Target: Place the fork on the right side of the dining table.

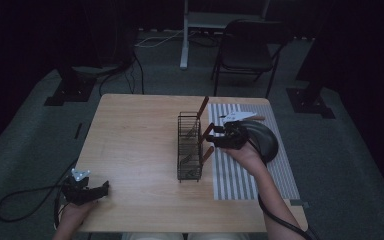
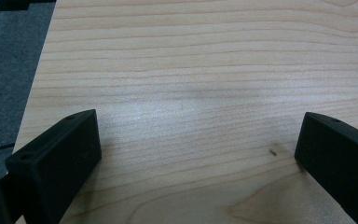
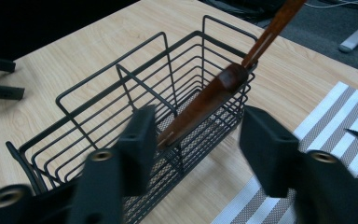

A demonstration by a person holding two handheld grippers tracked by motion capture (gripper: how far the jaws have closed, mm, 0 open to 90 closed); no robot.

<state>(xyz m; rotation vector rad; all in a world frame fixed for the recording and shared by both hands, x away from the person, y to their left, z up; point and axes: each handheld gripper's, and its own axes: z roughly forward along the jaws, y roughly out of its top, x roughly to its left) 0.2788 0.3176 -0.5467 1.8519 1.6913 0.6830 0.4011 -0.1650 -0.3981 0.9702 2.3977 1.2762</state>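
from the high view, a light wooden table [image 1: 135, 150] holds a tall black wire basket [image 1: 189, 147] near its middle. a grey and white striped cloth mat [image 1: 240, 175] lies just right of the basket. a brown wooden-handled utensil [image 1: 200, 111] stands tilted in the far end of the basket. the right gripper [image 1: 215, 136] is close to the basket's right side, over the mat. the left gripper [image 1: 100, 190] is well apart from it, at the near left corner of the table.

in the left gripper view, the left gripper [image 2: 196, 154] has its jaws spread wide over bare wood, holding nothing.

in the right gripper view, the right gripper [image 3: 196, 135] has its jaws spread apart. a dark brown wooden utensil [image 3: 205, 105] leans inside the wire basket [image 3: 121, 107] just past the jaws. i cannot tell if a jaw touches it.
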